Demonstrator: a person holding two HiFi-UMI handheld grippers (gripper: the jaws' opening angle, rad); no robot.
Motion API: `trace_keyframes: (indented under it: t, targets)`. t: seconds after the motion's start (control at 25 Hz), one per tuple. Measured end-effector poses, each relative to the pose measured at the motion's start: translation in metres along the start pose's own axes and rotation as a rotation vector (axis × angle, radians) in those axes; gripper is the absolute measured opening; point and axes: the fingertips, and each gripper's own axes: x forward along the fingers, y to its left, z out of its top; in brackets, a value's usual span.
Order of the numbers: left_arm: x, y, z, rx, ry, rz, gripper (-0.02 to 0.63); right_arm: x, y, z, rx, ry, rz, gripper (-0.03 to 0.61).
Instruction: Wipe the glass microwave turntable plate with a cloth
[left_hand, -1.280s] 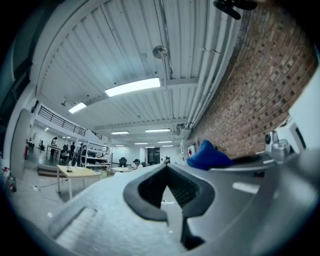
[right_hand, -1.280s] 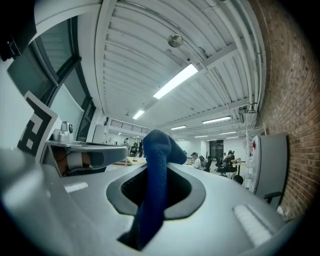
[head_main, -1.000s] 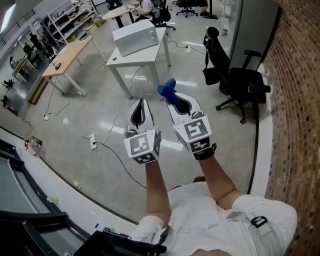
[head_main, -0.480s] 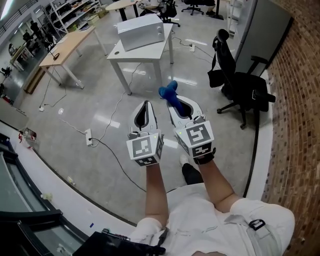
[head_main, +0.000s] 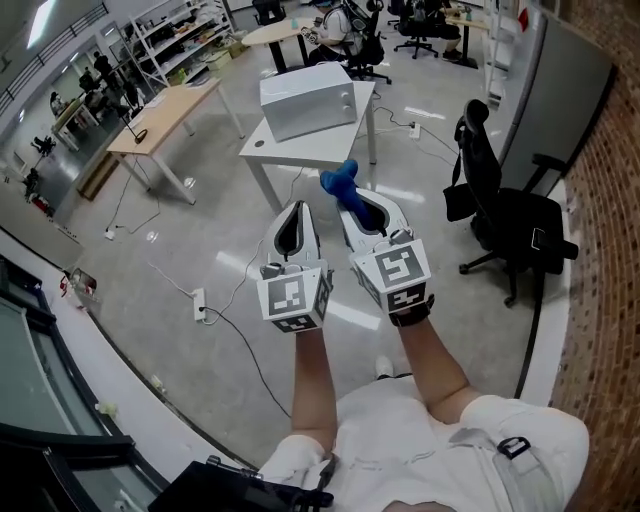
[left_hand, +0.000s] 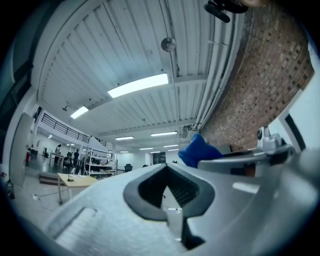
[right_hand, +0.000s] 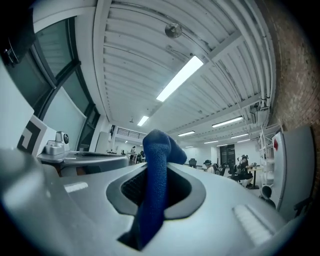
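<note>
The step in hand, as I judge it, is the approach: the person stands on the open floor (head_main: 200, 330) with both tools held out in front, and no wiping has begun. The right hand-held gripper (right_hand: 159, 172) is clamped on the blue cloth (right_hand: 156, 190), which runs up between its jaws and bunches in a loose tuft past the tips. The left hand-held gripper (left_hand: 167, 167), just beside it on the left, has its jaws together with nothing between them. Ahead of both tips, well apart from them, a white microwave (head_main: 308, 100) sits on a white tabletop (head_main: 275, 150). The glass turntable plate is not visible in any view, so I take it to be inside that microwave, though this cannot be confirmed. To do this well, hold the right clamp firm so the cloth cannot slip out on the way, and come at the tabletop from the side where the door can be reached. The office chair (head_main: 505, 215) off to the right of the right hand-held gripper should be given room. The empty left hand-held gripper looks best suited to opening the door and steadying the plate. The tuft beyond the right tips is what should meet the glass, not the hard jaws.
</note>
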Motion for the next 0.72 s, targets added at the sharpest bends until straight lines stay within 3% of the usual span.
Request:
trace_keyframes:
  t: [0.44,0.72]
  targets:
    - [0.087,0.004,-0.037,-0.005,0.03,0.023,0.001,0.062,-0.072,-0.029,0.052,-0.007,0.02,0.061]
    - [0.113,0.017,-0.066,-0.038,0.078,0.043,0.0,0.09,-0.086,-0.067,0.09,0.051,0.045,0.061]
